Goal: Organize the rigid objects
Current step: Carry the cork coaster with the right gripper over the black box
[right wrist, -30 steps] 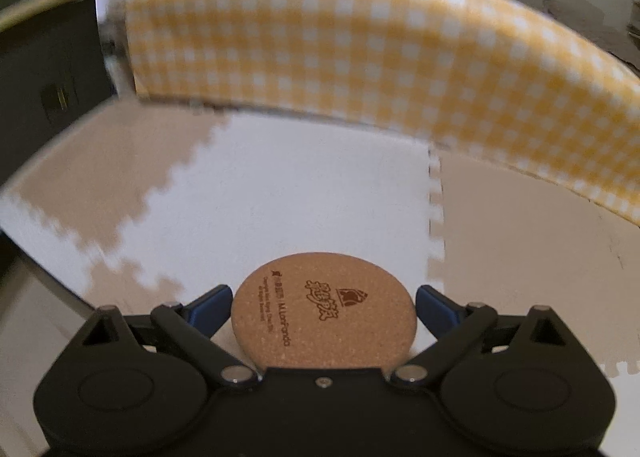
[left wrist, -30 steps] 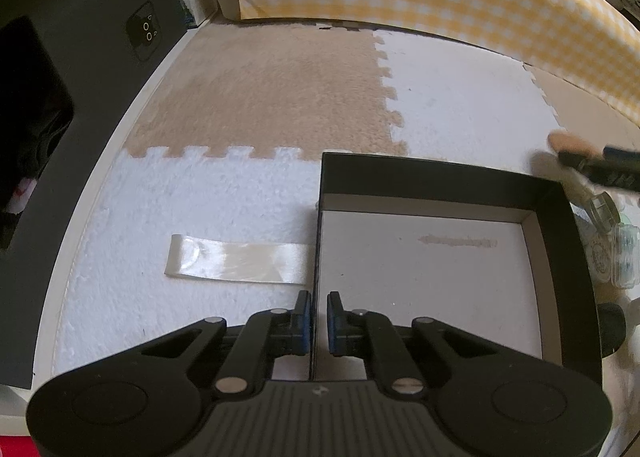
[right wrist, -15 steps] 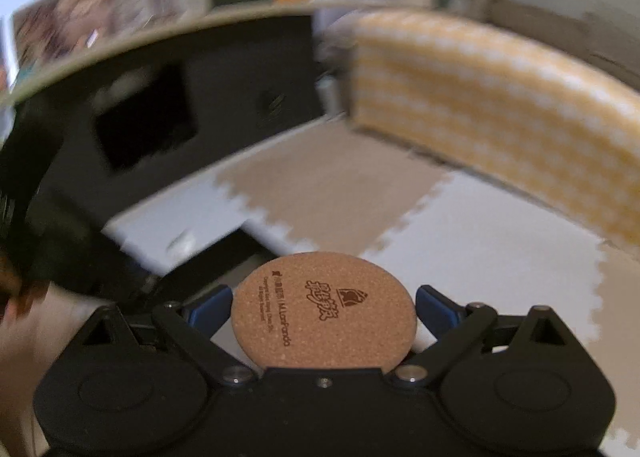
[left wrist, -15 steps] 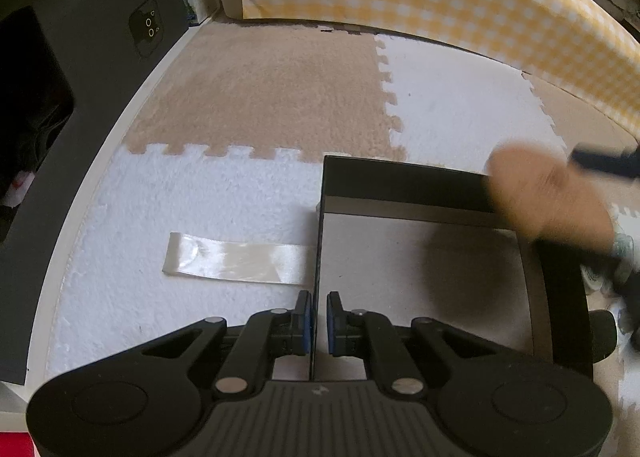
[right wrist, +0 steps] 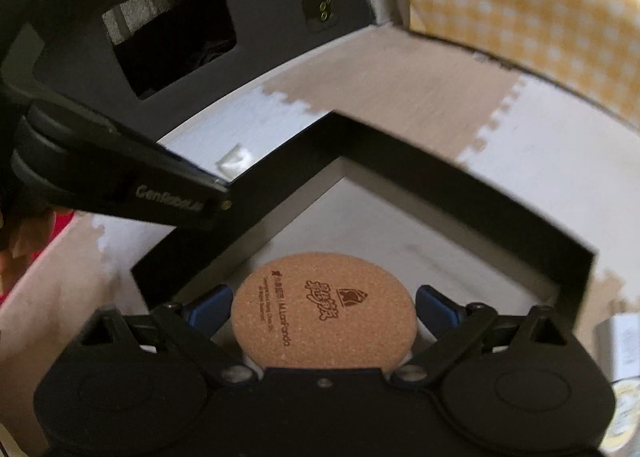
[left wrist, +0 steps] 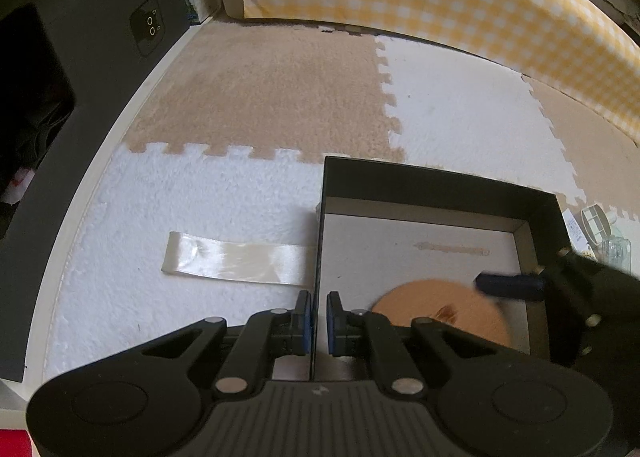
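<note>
Over the black box (right wrist: 460,193), a cork coaster (right wrist: 325,311) is held by the right gripper (right wrist: 325,307); its wall at 9 o'clock is clamped by the left gripper (left wrist: 318,315). Release remains, and clutter at 3 o'clock (left wrist: 600,233).

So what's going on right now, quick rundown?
Left gripper shut on box wall. Right gripper shut on cork coaster, over box floor. Nothing in the way.
</note>
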### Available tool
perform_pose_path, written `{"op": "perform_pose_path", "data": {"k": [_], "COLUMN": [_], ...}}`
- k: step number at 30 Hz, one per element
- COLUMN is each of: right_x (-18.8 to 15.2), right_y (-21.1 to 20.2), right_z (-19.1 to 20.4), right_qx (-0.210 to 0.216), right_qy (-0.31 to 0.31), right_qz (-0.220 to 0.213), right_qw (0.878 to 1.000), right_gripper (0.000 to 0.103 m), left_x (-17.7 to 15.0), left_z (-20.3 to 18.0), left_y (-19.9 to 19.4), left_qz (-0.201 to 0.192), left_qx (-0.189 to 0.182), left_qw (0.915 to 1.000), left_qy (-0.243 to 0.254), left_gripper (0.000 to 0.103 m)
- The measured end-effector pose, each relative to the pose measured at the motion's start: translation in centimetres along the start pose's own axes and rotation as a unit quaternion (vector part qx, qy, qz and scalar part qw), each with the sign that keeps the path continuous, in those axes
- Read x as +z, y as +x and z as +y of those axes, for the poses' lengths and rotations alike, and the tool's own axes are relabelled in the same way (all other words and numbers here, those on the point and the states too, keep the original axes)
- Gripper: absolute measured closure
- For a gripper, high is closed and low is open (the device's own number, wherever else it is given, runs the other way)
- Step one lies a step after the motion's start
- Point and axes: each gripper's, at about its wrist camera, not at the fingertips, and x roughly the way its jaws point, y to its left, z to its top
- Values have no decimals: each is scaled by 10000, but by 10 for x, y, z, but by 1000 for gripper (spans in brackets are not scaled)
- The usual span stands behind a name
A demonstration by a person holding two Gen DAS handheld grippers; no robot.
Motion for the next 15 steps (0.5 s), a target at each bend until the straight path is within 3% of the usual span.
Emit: {"op": "perform_pose_path", "data": {"k": [4,11,13,15], "right_x": [-1,4,6,9], "right_y": [8,2,-2,-4], "right_z": [3,-16,-22,-27], "right_qx": [240,223,309,240], "right_qy": [301,795,941,1031], "right_qz": [110,359,441,565], "right_qw": [9992,9959,9941,9928], "right_gripper": [0,1,11,32], "left_x": [0,1,1,2], "left_z": [0,1,1,1], "left_y": [0,0,-1,0], "left_qz": [13,7,8,8], "left_qx": [1,-7,-15,-17], "left_qw": [10000,10000,10000,10000], "left_qy": [2,0,-10,-18], "left_gripper": [95,95,95,95]}}
